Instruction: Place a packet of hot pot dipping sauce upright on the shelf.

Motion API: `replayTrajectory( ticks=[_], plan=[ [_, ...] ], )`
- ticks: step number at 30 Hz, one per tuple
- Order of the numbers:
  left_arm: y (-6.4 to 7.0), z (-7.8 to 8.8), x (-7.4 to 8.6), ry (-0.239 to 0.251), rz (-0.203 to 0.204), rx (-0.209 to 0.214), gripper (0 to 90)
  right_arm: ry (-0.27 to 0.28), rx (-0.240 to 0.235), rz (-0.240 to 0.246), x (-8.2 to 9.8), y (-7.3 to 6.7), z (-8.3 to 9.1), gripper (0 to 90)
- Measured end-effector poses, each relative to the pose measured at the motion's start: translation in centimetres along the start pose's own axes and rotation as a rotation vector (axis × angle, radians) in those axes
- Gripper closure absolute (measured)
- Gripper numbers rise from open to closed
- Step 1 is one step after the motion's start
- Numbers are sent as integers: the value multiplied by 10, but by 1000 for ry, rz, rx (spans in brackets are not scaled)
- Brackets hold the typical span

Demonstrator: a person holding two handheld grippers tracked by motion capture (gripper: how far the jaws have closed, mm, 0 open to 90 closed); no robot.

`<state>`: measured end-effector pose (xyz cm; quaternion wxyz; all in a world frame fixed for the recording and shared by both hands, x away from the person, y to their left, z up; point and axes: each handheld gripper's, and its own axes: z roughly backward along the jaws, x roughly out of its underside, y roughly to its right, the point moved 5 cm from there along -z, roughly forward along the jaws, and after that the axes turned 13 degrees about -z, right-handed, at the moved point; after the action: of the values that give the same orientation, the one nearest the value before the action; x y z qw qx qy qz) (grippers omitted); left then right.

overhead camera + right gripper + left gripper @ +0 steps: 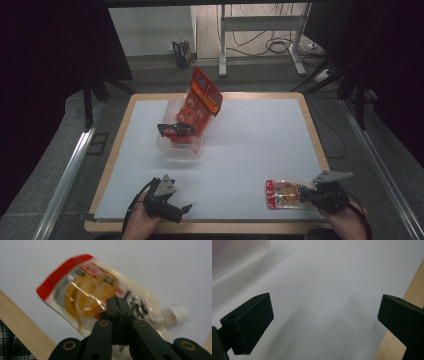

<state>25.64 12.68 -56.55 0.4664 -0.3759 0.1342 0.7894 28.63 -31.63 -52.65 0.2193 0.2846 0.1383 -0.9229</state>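
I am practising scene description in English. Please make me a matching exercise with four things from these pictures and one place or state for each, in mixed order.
Things:
1. left gripper
2. right gripper
3. orange bag
4. clear tub

Places or states:
A. standing tilted in the tub
B. jaws wide apart, nothing between them
C. on the white mat, far left part
D. shut on the spouted pouch

Pairs: 1-B, 2-D, 3-A, 4-C
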Motion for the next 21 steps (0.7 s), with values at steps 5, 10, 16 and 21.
replayTrajectory(
  ticks=[5,10,16,21],
  plan=[
    [0,-1,0,-2,-1,1,3,-26,31,-12,10,11,-3,888],
    [1,-1,0,-4,-4,5,3,-32,-14,-41,10,12,-12,890],
    [2,-2,-1,-7,-8,7,3,-35,-99,-29,4,-5,-25,891],
    [1,-2,0,-6,-7,8,3,-55,-80,14,-4,-15,-32,891]
  ],
)
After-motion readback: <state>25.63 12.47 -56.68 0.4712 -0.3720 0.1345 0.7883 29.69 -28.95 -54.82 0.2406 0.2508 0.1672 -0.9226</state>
